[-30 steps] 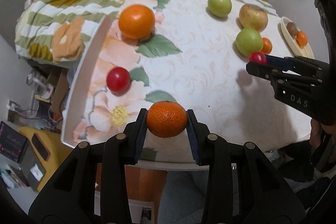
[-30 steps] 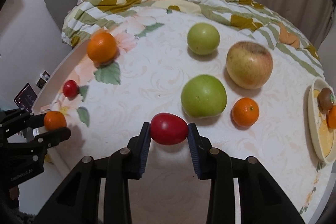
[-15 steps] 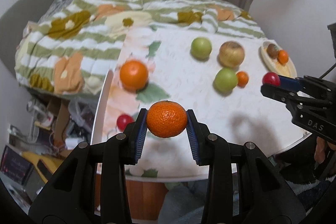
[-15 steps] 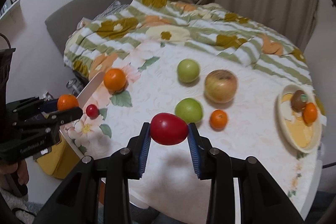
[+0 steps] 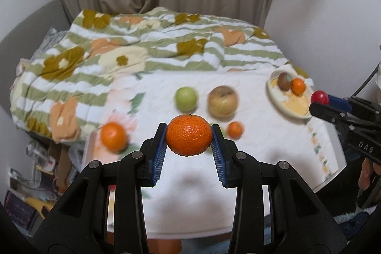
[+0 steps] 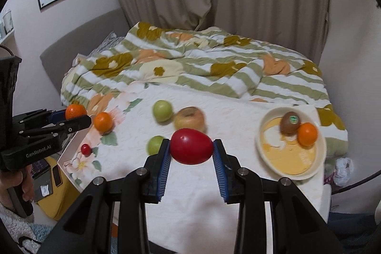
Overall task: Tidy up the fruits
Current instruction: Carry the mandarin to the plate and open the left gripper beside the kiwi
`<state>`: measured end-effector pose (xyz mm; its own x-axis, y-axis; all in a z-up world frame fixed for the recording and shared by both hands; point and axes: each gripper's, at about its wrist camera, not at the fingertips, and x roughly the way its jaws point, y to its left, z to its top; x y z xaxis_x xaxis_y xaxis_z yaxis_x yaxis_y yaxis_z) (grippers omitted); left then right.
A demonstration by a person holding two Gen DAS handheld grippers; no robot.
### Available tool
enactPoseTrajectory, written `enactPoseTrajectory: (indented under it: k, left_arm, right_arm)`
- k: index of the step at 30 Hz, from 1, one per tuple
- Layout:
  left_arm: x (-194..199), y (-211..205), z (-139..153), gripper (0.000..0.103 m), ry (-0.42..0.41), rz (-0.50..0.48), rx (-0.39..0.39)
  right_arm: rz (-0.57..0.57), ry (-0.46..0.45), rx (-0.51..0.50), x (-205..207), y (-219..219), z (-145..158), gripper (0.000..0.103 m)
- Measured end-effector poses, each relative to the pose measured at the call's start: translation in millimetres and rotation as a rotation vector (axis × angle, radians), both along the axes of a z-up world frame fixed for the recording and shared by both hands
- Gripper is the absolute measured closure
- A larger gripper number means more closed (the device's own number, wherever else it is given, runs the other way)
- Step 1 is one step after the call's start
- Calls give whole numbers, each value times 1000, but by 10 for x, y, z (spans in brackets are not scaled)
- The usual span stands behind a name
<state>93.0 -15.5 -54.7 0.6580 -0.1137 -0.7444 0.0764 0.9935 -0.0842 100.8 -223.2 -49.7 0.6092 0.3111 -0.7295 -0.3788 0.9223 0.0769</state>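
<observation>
My left gripper is shut on a mandarin, held well above the white table. My right gripper is shut on a red tomato, also high over the table. Each gripper shows in the other's view: the left gripper at far left, the right gripper at far right. On the table lie a large orange, a small red tomato, two green apples, a yellow-red apple and a small mandarin.
A cream plate at the table's right end holds a kiwi and a mandarin. A floral striped quilt lies behind the table, with curtains beyond. Clutter and a yellow box sit on the floor at left.
Both grippers have risen and drawn back from the table with their fruits still held. The table and its fruits look smaller and farther away, and the curtains have come into view.
</observation>
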Motion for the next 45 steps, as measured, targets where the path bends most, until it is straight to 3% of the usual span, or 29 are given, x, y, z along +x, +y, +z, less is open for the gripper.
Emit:
enactPoseTrajectory:
  k: [11,22,34,45]
  left_arm:
    - [499,-1180,83,60,-16,-61,-26]
    - [1044,-2163,-166,60,64,-105,-45]
    - [1742,-2711,-738,60,188,-243,-17]
    - [2207,-2877,-1184,60,261,-317,54]
  right_arm:
    - [-27,-19,-23,339,-1097,61,71]
    - [-1,45,-64,738,-1843,-245,71]
    - [-85,144,-37,1053,-2175,-676,71]
    - [-166,201,-18,1278,-2291,-888,71]
